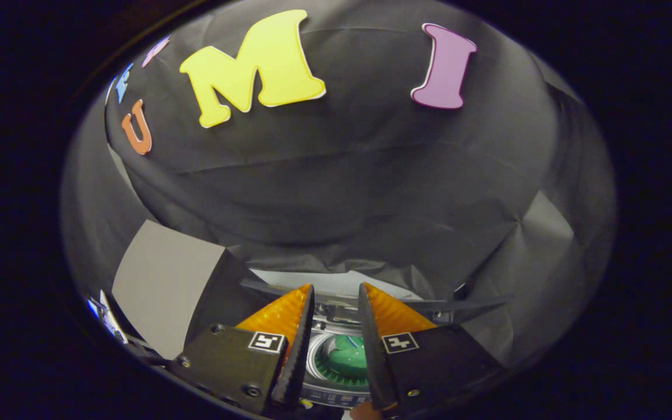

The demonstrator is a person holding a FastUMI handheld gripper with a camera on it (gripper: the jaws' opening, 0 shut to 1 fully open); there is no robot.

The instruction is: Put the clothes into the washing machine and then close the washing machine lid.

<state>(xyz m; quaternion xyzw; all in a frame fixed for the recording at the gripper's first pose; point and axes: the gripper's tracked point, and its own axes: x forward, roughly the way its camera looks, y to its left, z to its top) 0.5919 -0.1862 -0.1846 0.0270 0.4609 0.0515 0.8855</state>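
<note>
Tongs (pixel 336 291) apart above washing machine (pixel 342 356), apparently holding green cloth (pixel 349 353).

A creased black cloth wall (pixel 359 192) hangs across the back of the booth. A plain grey panel (pixel 164 286) leans near its foot, beside a pale tabletop (pixel 312 283) strip.

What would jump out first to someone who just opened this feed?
The two fingers of the gripper, parted with nothing between them, point at the black cloth wall. Through the gap, just below them, sits the washing machine, its round opening showing something green inside. A grey panel stands beside the fingers.
</note>
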